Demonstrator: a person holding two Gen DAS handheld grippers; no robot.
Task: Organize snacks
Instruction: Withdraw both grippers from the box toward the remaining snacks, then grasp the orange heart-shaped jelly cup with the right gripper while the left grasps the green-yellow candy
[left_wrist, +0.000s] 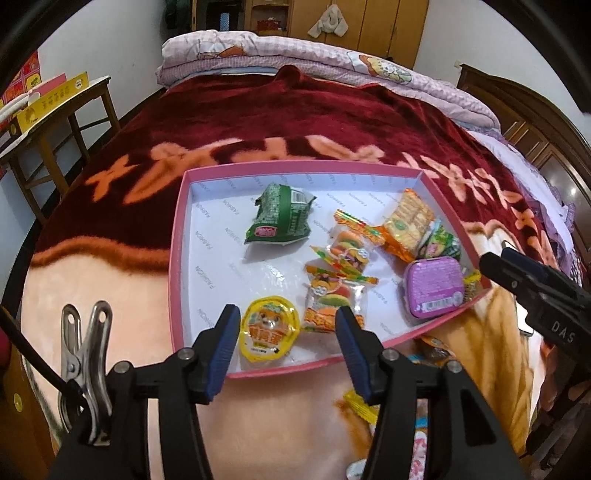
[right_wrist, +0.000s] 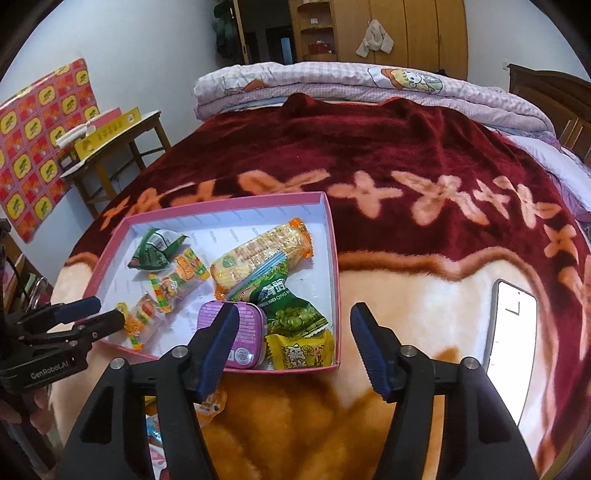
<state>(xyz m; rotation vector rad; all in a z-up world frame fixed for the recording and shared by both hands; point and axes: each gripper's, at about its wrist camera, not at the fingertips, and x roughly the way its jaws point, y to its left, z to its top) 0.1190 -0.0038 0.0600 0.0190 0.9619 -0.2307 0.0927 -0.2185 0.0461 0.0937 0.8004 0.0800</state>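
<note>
A pink box (left_wrist: 176, 258) with a white floor lies on a red and cream blanket (left_wrist: 258, 110) spread over a bed, and the snacks lie inside it.

Seen from the left gripper (left_wrist: 286, 325), a green pack (left_wrist: 280, 221) sits near the box's far wall. An orange cracker pack (left_wrist: 406, 221) lies toward the right wall, with a purple tin (left_wrist: 434, 286) near the box's right front corner. Two burger candy packs (left_wrist: 343, 266) lie in the middle. A yellow jelly cup (left_wrist: 267, 328) rests by the front wall, between the left gripper's blue pads (left_wrist: 225, 343). The jaws stand apart and do not press on the cup; the gripper is released.

The right gripper (right_wrist: 293, 332) hangs over the box's near right corner, jaws spread wide with nothing held. Its left pad crosses in front of the purple tin (right_wrist: 245, 325). Beside the tin lie a green pea pack (right_wrist: 291, 306) and a yellow candy (right_wrist: 299, 350) in the corner. A few more snacks lie on the blanket just outside the front wall. A phone (right_wrist: 511, 343) lies on the blanket well to the right of the box.
</note>
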